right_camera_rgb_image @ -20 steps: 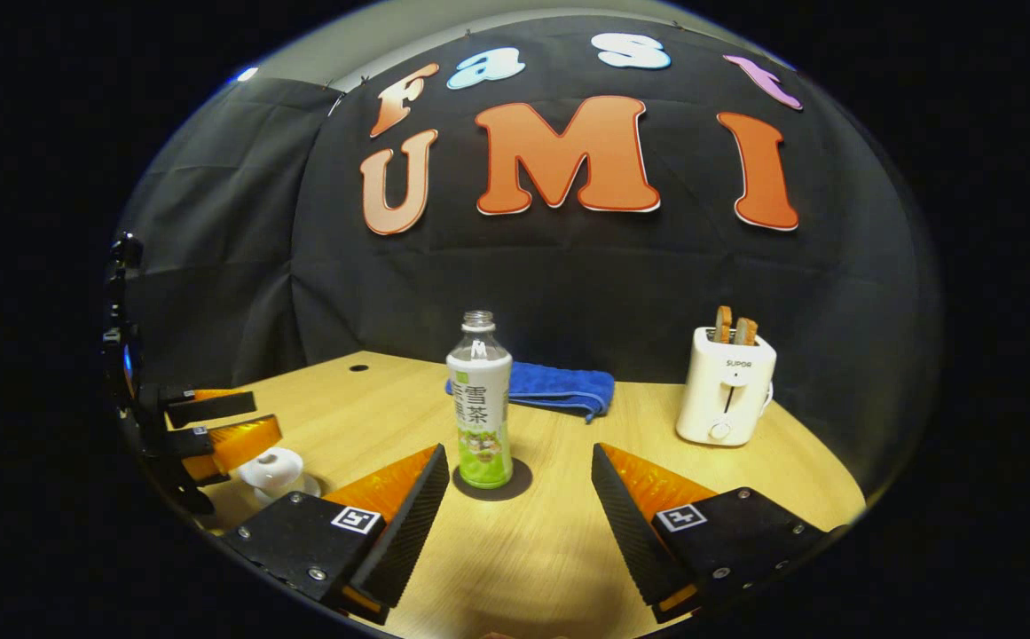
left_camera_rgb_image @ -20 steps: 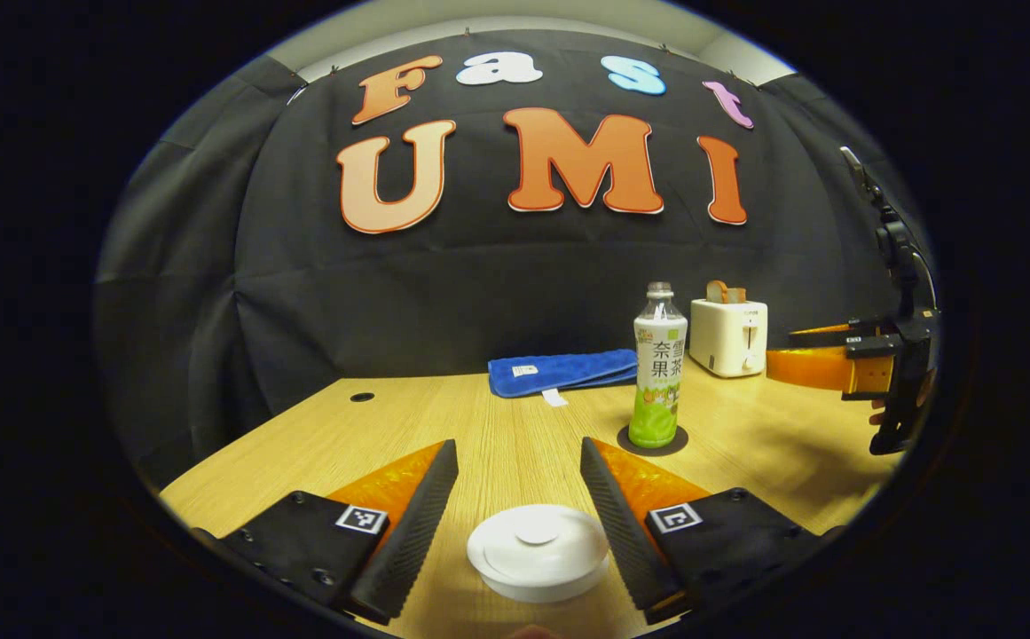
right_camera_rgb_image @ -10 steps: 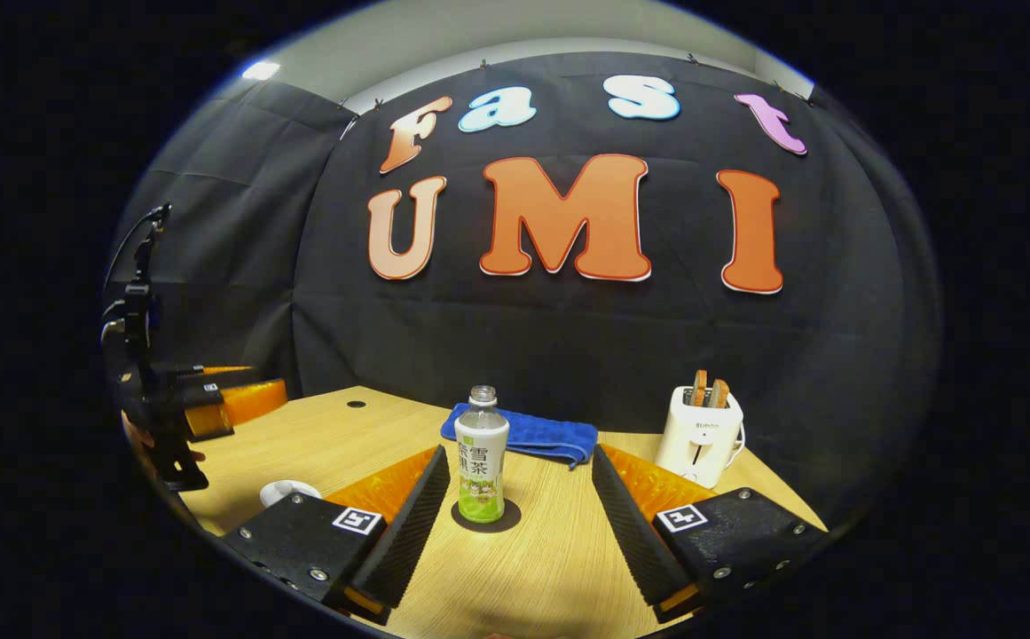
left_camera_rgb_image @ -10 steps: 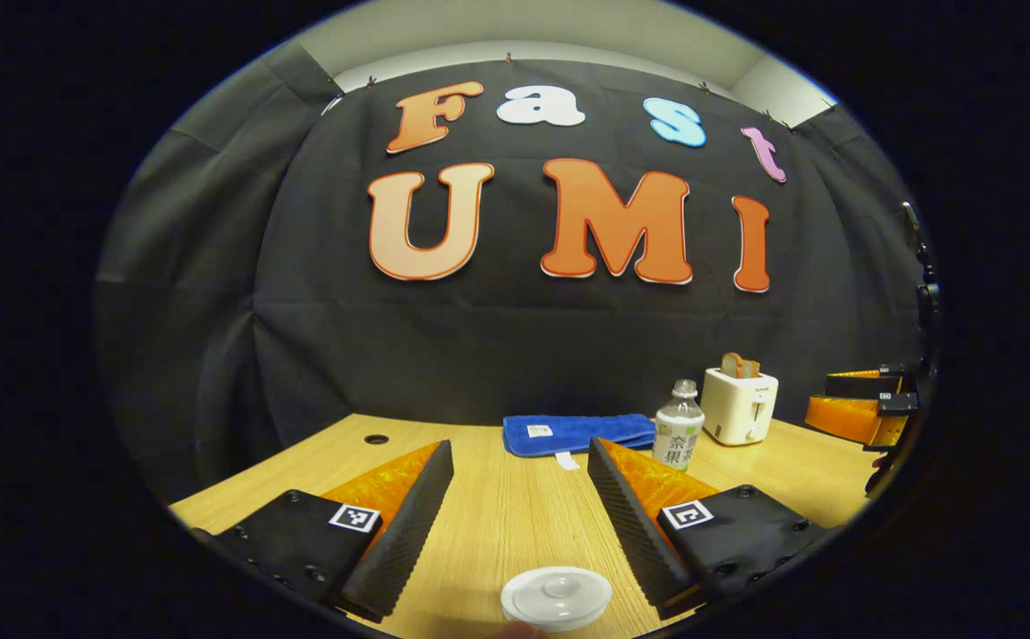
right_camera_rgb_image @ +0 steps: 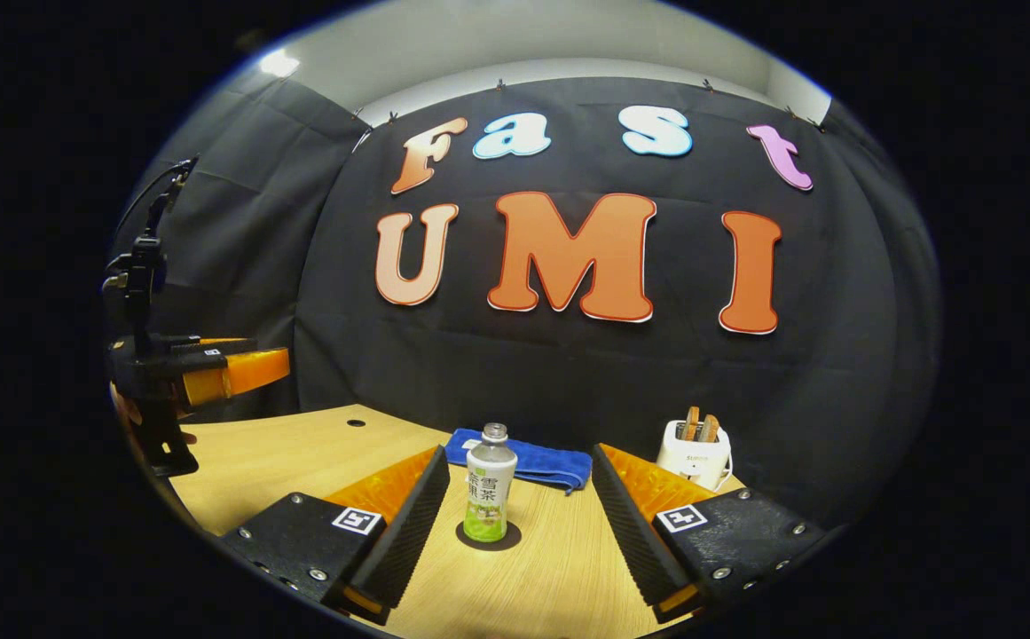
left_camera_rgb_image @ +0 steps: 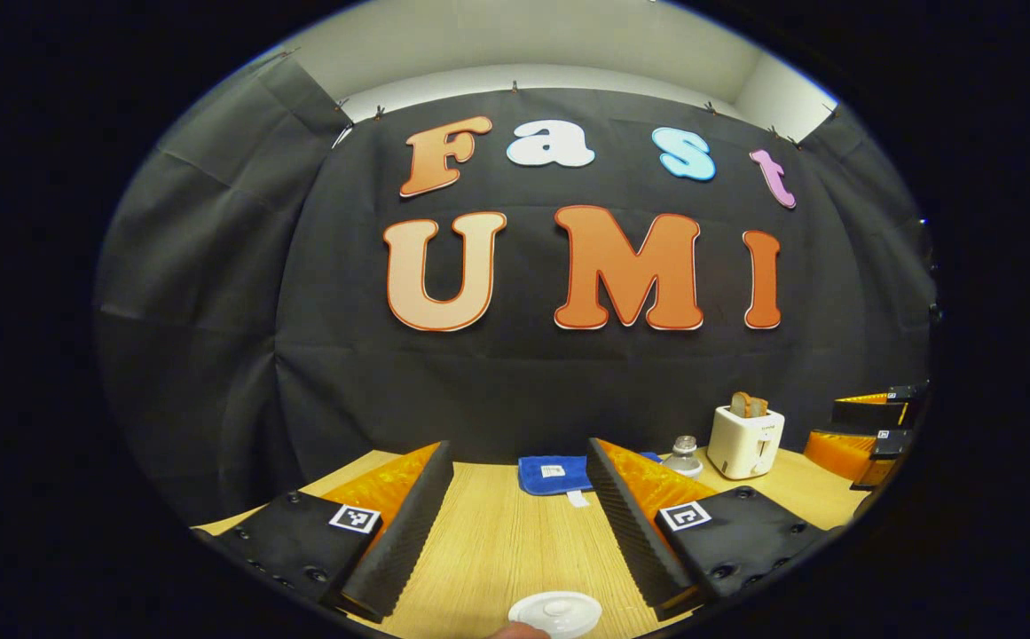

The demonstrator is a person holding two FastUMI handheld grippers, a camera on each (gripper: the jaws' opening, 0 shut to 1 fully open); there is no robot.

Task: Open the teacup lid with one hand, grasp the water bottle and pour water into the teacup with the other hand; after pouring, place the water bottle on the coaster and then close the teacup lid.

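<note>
A white teacup with its lid (left_camera_rgb_image: 555, 614) on sits at the bottom edge of the left gripper view, below and between my left gripper's fingers. My left gripper (left_camera_rgb_image: 519, 444) is open and holds nothing; it hangs above the table at far left in the right gripper view (right_camera_rgb_image: 253, 359). The water bottle (right_camera_rgb_image: 489, 484), uncapped with a green label, stands upright on a dark round coaster (right_camera_rgb_image: 507, 538). It shows between the fingers of my open right gripper (right_camera_rgb_image: 521, 453), farther off. In the left gripper view only the bottle's top (left_camera_rgb_image: 683, 453) shows behind a finger, and my right gripper (left_camera_rgb_image: 869, 426) hangs at far right.
A folded blue towel (right_camera_rgb_image: 523, 461) lies at the back of the wooden table (right_camera_rgb_image: 302, 453). A white toaster (right_camera_rgb_image: 695, 448) with bread in it stands at the back right. A small cable hole (right_camera_rgb_image: 356, 422) is at the table's back left. A hand (right_camera_rgb_image: 129, 413) holds the left gripper.
Both grippers have drawn back and up from the table. The teacup and the bottle now look smaller and lower in their views. Both grippers stayed open, and the cup and bottle have not moved.
</note>
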